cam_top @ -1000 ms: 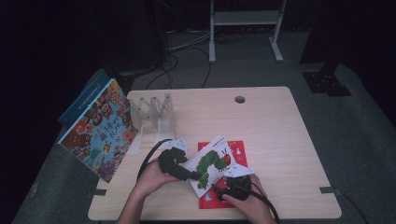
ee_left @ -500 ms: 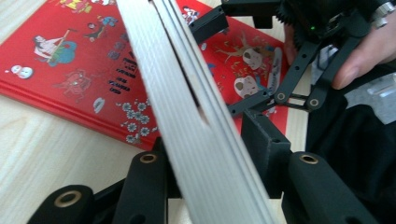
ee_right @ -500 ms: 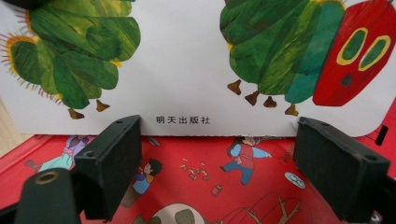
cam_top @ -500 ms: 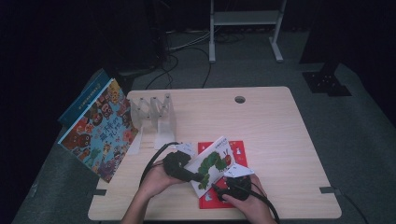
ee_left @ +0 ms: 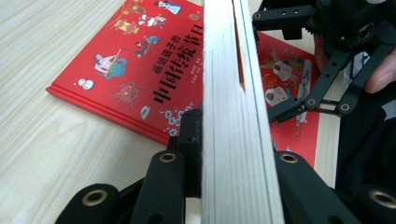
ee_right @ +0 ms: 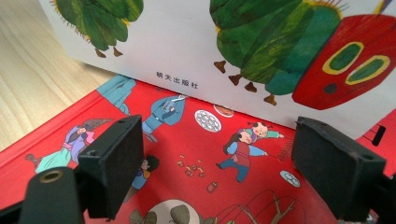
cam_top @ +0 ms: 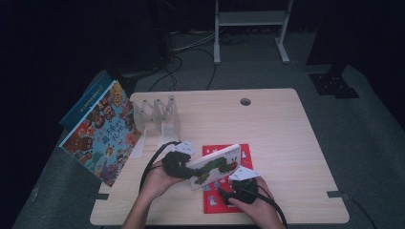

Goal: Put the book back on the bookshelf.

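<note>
table (cam_top: 286, 129): pale wood grain, matt
red book (ee_left: 135, 60): glossy printed cover
caterpillar book (ee_left: 233, 116): thick white board pages

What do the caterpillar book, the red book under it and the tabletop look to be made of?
Caterpillar book: thick white board pages, judging by the few stiff layers along its edge; smooth printed cover. Red book: probably a hardcover, with a rigid overhanging edge and a faint sheen. Table: light wood-grain top, likely laminate, though the look leaves that open.

Caterpillar book (cam_top: 213, 167) stands on flat book (cam_top: 224, 202).
</note>
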Motion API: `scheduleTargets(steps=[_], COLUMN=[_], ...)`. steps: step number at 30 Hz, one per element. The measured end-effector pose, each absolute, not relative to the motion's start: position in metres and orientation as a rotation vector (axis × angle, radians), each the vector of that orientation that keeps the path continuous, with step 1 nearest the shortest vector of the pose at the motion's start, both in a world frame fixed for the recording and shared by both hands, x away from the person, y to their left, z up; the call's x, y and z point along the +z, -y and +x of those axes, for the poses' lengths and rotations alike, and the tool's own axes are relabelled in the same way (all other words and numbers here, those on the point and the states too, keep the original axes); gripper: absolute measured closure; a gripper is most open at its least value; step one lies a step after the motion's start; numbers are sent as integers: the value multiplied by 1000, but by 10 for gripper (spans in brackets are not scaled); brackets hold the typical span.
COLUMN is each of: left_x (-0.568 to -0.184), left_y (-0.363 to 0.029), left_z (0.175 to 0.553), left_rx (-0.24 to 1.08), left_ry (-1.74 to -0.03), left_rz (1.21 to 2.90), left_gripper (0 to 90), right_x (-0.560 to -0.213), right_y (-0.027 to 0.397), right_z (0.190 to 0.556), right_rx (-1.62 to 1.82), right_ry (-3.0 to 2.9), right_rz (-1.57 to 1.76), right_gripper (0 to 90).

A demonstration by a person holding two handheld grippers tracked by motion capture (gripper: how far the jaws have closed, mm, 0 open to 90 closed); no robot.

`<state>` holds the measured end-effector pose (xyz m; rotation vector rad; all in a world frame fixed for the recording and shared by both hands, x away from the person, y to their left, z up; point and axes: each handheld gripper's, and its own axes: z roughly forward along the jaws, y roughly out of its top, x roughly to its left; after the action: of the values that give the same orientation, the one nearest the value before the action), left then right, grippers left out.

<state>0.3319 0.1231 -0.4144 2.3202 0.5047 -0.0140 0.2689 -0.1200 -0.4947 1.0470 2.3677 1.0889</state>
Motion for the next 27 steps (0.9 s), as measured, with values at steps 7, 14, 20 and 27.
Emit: scheduleTargets(steps=[7, 14, 20, 27], left_x=[-424, -428, -425, -416], left_y=[-120, -119, -118, -127], left_z=[333, 335, 332, 333], left_rx=[-28, -19, 19, 43], left_ry=[-504, -509, -505, -516], left_rz=[2325, 2311, 2309, 2286], left_gripper=[672, 723, 753, 755], right_x=[-495, -495, -495, -495], right_y=[120, 120, 120, 120], right_z=[269, 269, 269, 269], right_rx=[1091, 1092, 1095, 1094], right_ry=[-2364, -2364, -2361, -2361], right_rz=[1043, 1045, 1044, 1043], right_gripper=[160, 160, 160, 160])
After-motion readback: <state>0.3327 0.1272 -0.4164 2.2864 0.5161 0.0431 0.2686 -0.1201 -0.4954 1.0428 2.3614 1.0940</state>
